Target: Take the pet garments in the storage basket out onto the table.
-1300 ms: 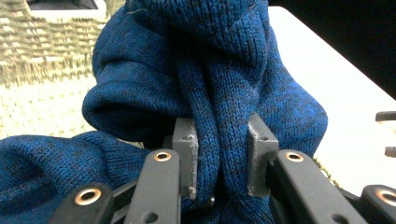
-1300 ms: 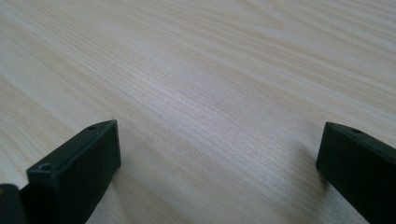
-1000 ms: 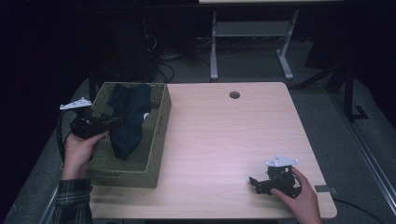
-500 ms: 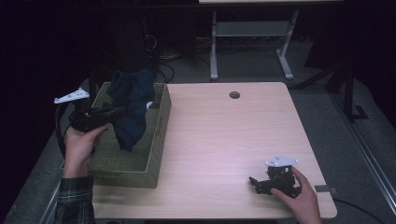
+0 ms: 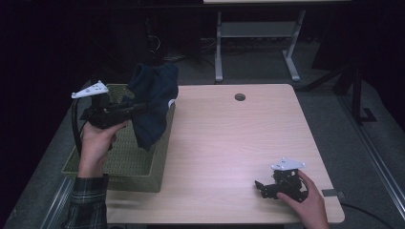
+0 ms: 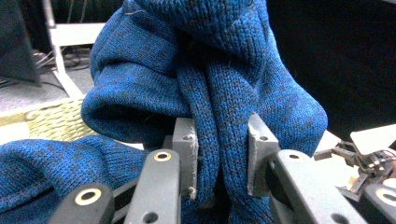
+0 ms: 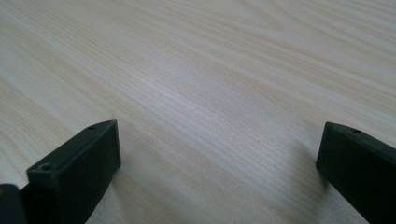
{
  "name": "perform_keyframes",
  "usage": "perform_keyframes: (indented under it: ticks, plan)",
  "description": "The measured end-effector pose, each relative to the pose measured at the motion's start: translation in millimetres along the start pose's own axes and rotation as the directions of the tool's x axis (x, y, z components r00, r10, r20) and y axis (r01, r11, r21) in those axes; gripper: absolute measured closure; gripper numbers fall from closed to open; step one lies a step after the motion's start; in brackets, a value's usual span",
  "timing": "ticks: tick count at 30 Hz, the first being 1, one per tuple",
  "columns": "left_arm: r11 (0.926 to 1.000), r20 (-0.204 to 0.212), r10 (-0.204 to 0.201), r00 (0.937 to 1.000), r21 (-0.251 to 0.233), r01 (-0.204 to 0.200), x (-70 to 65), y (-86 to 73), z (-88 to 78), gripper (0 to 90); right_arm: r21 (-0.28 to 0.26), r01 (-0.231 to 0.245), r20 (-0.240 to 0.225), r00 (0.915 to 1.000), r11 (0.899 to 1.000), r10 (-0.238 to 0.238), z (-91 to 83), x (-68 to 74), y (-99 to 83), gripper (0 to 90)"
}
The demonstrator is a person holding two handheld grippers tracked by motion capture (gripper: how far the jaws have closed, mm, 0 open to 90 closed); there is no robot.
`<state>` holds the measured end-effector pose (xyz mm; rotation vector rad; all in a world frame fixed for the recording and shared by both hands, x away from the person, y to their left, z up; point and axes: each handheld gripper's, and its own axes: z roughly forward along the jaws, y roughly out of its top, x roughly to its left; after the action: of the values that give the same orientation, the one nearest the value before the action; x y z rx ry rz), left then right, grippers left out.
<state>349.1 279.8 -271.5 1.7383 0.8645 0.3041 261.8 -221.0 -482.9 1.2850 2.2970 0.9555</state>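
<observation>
Sweater (image 6: 210,60) — dark blue knit, bunched, thick folds

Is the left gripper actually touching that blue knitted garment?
Touching. The left gripper view shows the left gripper with both pads pressed onto a fold of the blue knitted garment.

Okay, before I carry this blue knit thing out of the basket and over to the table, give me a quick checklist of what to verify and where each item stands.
1. Left gripper clamped on the dark blue knitted garment: ok, a thick fold sits pinched between both pads.
2. Garment clear of the green woven basket: not ok, its lower end hangs at the basket's right rim, and more knit lies low in the left gripper view.
3. Nothing else snagged on the garment: cannot tell, its far side is hidden.
4. Landing space on the light wooden table: ok, bare wood right of the basket.
5. Right gripper free to help: ok, jaws open, nothing between them, near the table's front right.
</observation>
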Motion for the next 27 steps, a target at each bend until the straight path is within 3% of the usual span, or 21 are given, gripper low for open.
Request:
perform_keyframes:
  ticks: [13,27]
  plan:
    - [0.9993,0.060,0.036,0.9975,0.009,-0.037,-21.1,10.3,33.4,70.6,0.000,-0.002,-0.001,1.0000,1.000,0.002,-0.1,0.1,0.1,0.0]
    - [0.9966,0.119,0.075,0.9901,0.026,-0.079,-44.7,16.7,70.1,70.6,-0.001,0.000,0.000,1.0000,1.000,0.000,-0.1,0.0,0.1,0.0]
